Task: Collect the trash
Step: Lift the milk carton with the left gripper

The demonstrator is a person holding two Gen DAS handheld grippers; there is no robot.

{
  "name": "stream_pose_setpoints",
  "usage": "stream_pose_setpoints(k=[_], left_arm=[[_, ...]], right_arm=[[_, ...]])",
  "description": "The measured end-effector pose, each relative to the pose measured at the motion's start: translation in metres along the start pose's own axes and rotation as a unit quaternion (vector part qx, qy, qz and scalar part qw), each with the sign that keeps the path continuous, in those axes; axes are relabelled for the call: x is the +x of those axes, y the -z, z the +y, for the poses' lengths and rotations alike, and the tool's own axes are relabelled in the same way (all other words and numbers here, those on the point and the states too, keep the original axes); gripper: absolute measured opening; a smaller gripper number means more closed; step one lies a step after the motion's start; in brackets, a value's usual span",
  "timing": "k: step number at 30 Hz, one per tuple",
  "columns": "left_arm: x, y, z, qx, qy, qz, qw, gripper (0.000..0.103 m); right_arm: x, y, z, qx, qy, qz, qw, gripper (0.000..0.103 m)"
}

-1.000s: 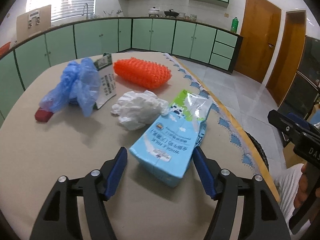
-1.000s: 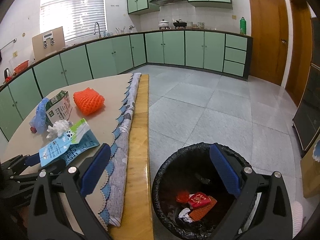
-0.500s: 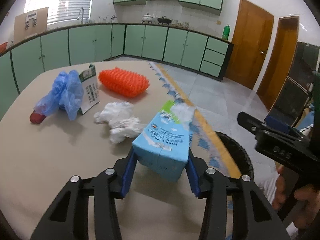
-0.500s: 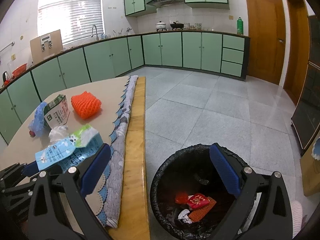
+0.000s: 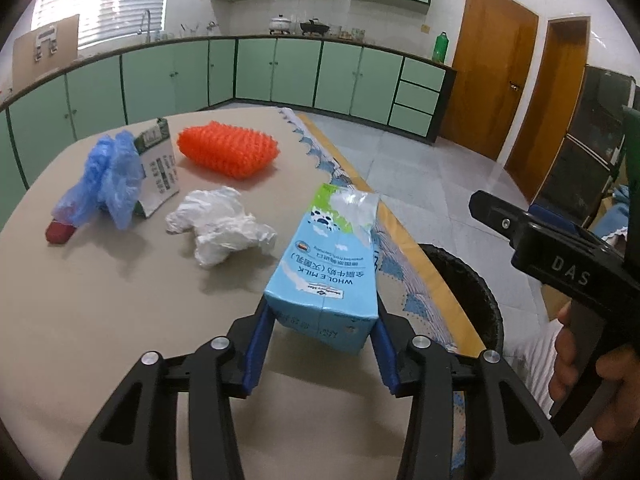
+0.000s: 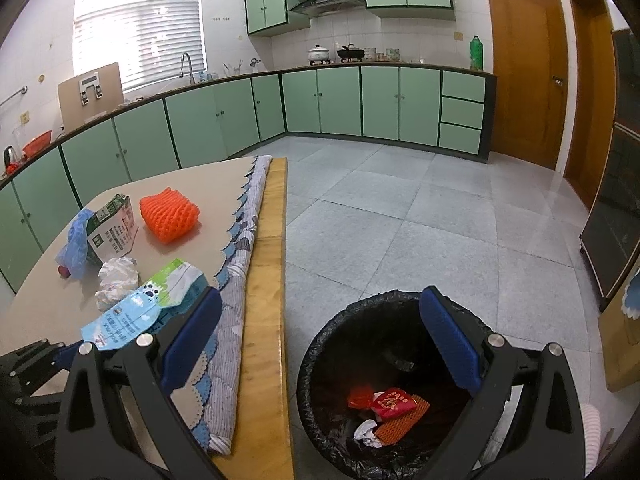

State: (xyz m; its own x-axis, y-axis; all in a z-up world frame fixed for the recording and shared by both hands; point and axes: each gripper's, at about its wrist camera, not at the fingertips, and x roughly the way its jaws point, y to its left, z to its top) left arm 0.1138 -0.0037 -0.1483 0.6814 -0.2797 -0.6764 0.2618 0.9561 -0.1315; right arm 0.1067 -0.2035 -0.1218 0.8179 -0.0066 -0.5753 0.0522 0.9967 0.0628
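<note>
Left claw (image 5: 322, 350) gripped the light-blue rectangular milk carton (image 5: 326, 264), raised off the beige desk (image 5: 100, 320) near its edge. Right claw (image 6: 320, 344) hung open, empty, over the black-lined round trash bin (image 6: 320, 340). Farther back on the desk: crumpled white paper (image 5: 220, 224), orange foam net (image 5: 228, 152).

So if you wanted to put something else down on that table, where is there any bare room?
The near left part of the table is bare, in front of the tissue and blue bag. The far end behind the orange net is bare too. The middle is crowded: bag, small carton, net and tissue sit close together, and the milk carton is by the cloth's edge.
</note>
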Motion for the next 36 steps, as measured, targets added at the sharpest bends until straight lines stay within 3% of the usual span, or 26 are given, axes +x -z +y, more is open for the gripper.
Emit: stream_pose_setpoints(k=[2,4,7,10,12,16,29,36], left_arm=[[0.005,-0.001,0.000,0.001,0.001,0.004,1.0000,0.048],[0.010,-0.002,-0.001,0.005,0.003,0.008,1.0000,0.058],[0.015,-0.003,-0.005,0.013,0.001,0.009,0.9999,0.065],[0.022,-0.005,-0.007,0.014,0.000,0.012,0.9998,0.063],[0.026,-0.006,-0.006,0.009,0.000,0.014,0.9999,0.054],[0.025,-0.007,-0.008,0.006,0.004,0.009,0.9999,0.048],[-0.014,-0.016,-0.001,-0.011,-0.006,-0.039,0.9991,0.048],[-0.051,-0.023,0.028,-0.040,-0.046,-0.079,0.9950,0.048]], right_arm=[[0.000,0.000,0.000,0.000,0.002,-0.001,1.000,0.096],[0.001,0.000,-0.002,0.003,0.003,0.001,1.000,0.096],[0.003,0.001,-0.004,0.005,0.006,0.003,1.000,0.096],[0.005,0.001,-0.004,0.007,0.007,0.005,1.000,0.096],[0.005,0.002,-0.004,0.005,0.007,0.006,1.000,0.096],[0.006,0.001,-0.004,0.006,0.008,0.006,1.000,0.096],[0.000,-0.005,-0.001,0.006,0.003,-0.008,1.000,0.096],[-0.001,-0.016,0.022,-0.010,-0.024,-0.022,0.999,0.096]])
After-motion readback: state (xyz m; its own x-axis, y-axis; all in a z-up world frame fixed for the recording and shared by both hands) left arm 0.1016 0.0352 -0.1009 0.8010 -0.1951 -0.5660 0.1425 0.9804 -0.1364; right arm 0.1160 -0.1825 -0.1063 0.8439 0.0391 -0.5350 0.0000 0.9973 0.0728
